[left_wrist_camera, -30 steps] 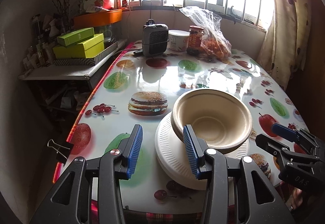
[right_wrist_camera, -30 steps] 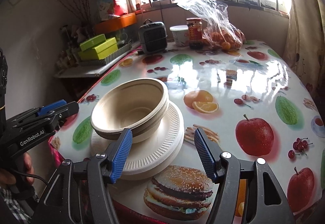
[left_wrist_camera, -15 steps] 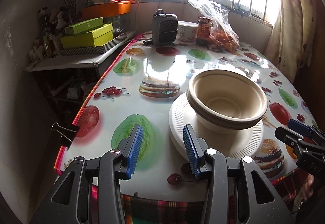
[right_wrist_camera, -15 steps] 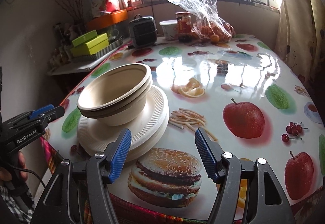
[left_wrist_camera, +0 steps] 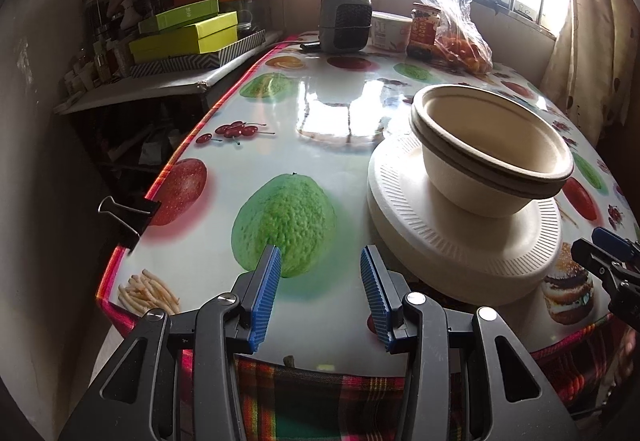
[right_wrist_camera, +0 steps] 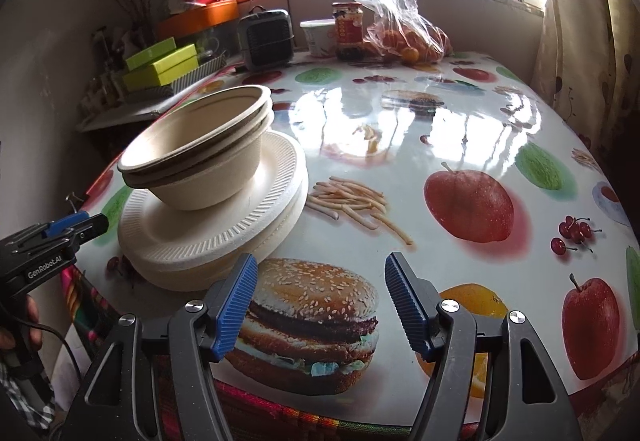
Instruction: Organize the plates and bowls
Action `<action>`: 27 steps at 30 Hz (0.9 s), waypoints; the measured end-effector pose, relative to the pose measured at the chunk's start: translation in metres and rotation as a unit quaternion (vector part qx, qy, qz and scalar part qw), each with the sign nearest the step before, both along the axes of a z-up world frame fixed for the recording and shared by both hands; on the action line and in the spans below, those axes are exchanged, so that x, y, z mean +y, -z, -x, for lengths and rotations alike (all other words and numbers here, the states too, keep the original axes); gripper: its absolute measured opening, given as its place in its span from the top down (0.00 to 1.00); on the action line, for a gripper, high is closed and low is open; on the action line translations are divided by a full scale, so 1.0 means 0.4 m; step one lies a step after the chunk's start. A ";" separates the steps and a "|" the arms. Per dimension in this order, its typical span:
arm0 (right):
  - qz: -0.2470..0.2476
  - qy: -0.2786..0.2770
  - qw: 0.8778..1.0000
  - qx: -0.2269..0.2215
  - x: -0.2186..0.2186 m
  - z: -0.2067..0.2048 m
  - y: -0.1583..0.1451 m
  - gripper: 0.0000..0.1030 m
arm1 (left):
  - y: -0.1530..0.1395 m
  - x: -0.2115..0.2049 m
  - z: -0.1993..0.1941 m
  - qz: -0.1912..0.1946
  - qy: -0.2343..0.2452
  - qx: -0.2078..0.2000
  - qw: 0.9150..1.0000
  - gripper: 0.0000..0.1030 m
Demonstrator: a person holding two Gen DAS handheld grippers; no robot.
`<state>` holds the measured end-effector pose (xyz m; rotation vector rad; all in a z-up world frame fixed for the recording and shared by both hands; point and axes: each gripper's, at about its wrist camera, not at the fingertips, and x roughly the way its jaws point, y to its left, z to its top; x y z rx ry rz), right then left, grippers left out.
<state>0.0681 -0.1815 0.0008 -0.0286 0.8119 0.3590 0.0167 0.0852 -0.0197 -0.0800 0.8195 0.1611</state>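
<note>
Nested beige paper bowls (left_wrist_camera: 490, 145) sit on a stack of white paper plates (left_wrist_camera: 460, 241) near the table's front edge; the bowls (right_wrist_camera: 200, 161) and plates (right_wrist_camera: 224, 225) also show in the right wrist view. My left gripper (left_wrist_camera: 320, 293) is open and empty, low at the front edge, left of the stack. My right gripper (right_wrist_camera: 320, 301) is open and empty, at the front edge right of the stack. Each gripper shows in the other's view, the right (left_wrist_camera: 608, 257) and the left (right_wrist_camera: 60, 233).
The table (right_wrist_camera: 400, 129) has a glossy fruit-print cloth. At its far end stand a small grey heater (left_wrist_camera: 346, 23), a white tub (left_wrist_camera: 390, 31), a jar (left_wrist_camera: 424, 31) and a bag of oranges (left_wrist_camera: 456, 37). A side shelf with green boxes (left_wrist_camera: 184, 37) is on the left.
Both grippers have pulled back toward the table's front edge and dropped lower. The bowls and plates stay stacked in place.
</note>
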 end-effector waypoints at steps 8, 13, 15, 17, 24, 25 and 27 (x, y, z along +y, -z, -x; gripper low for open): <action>0.012 -0.003 1.000 0.016 0.011 -0.007 0.031 0.31 | 0.034 0.007 -0.017 0.001 -0.003 0.015 1.000 0.58; 0.025 -0.002 1.000 0.012 0.017 -0.006 0.041 0.29 | 0.045 0.002 -0.026 0.002 0.002 0.015 1.000 0.53; 0.030 -0.003 0.999 0.010 0.020 -0.006 0.044 0.27 | 0.047 0.001 -0.029 0.001 0.002 0.014 1.000 0.47; 0.039 0.000 0.999 0.007 0.025 -0.006 0.047 0.24 | 0.049 0.000 -0.030 0.001 0.001 0.010 1.000 0.47; 0.046 0.003 0.999 0.003 0.030 -0.008 0.054 0.17 | 0.051 0.005 -0.036 0.007 -0.003 0.002 1.000 0.42; 0.047 0.004 0.999 0.002 0.031 -0.008 0.055 0.16 | 0.051 0.005 -0.037 0.007 -0.004 0.003 1.000 0.41; 0.047 0.004 0.999 0.001 0.033 -0.006 0.056 0.15 | 0.051 0.004 -0.038 0.006 -0.005 0.002 1.000 0.40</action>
